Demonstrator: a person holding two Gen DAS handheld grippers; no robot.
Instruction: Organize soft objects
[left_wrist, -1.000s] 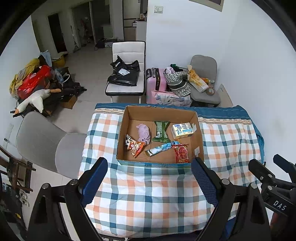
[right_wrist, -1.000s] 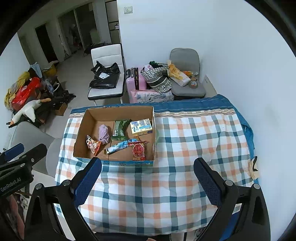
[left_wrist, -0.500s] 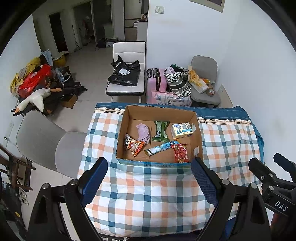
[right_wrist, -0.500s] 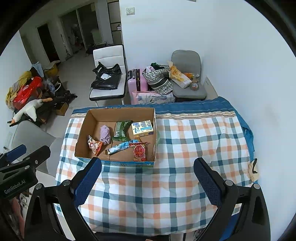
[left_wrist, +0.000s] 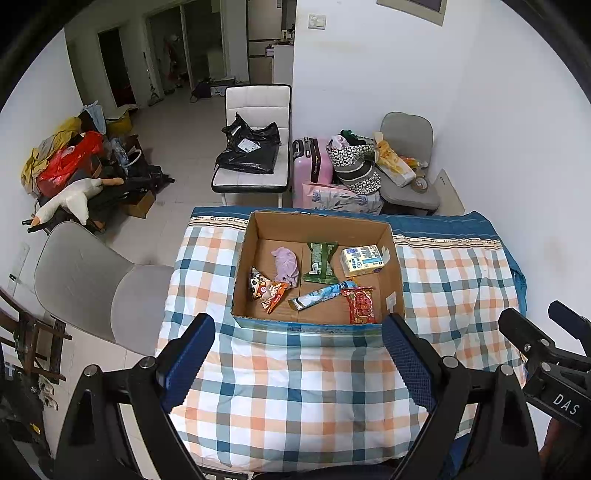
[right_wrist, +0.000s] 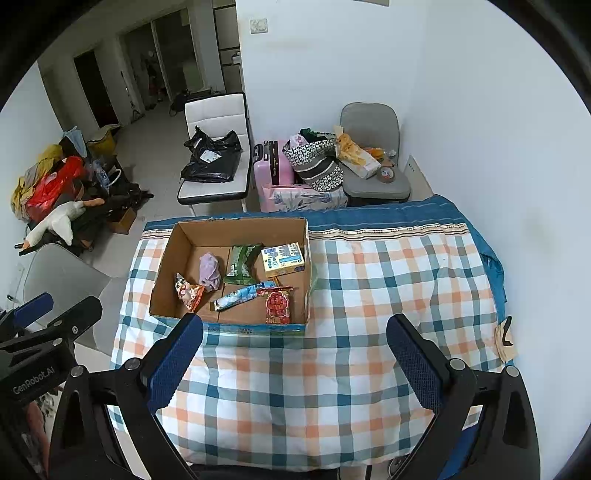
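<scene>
An open cardboard box (left_wrist: 394, 254) (right_wrist: 166, 258) stands on a plaid-covered table (left_wrist: 295, 387) (right_wrist: 388, 266). Inside lie a lilac cloth (left_wrist: 285, 263) (right_wrist: 209, 270), a green packet (left_wrist: 320, 257) (right_wrist: 241, 259), a yellow-white carton (left_wrist: 364, 260) (right_wrist: 283, 259), an orange snack bag (left_wrist: 266, 291) (right_wrist: 187, 294), a blue tube packet (left_wrist: 320, 295) (right_wrist: 242, 294) and a red packet (left_wrist: 361, 305) (right_wrist: 277, 305). My left gripper (left_wrist: 298, 365) is open and empty, high above the table's near side. My right gripper (right_wrist: 295, 365) is open and empty, to the box's right.
A grey chair (left_wrist: 92, 284) stands left of the table. Behind the table are a white chair with black bags (left_wrist: 255, 155), a pink suitcase (left_wrist: 312, 166) and a grey chair with bags (left_wrist: 402, 173). A white wall is on the right. Clutter lies on the floor at far left (left_wrist: 70, 166).
Both grippers have risen or drawn back slightly, so the box sits a little lower in the right wrist view. Nothing in the box has moved.
</scene>
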